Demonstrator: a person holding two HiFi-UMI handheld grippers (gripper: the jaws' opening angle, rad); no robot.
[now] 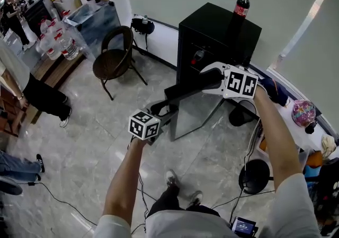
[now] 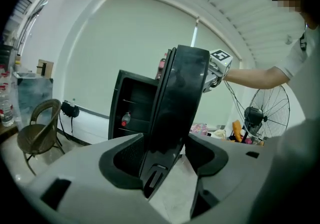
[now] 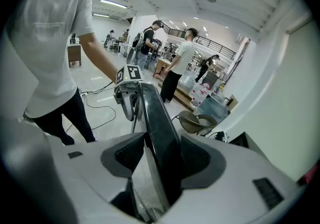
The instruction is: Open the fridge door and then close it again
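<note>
Black fridge stands by the wall, door swung wide open. Right gripper clamps the door's top edge, pads on both faces. Left gripper straddles the door's free edge, jaws wide, not pressing. Bottle sits on the fridge.

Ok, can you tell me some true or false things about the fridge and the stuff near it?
The fridge door is open. True.
A cola bottle stands on top of the fridge. True.
The chair lies tipped on its side. False: it stands upright.
The left gripper is far from the fridge door. False: the door's edge sits between its open jaws.
</note>
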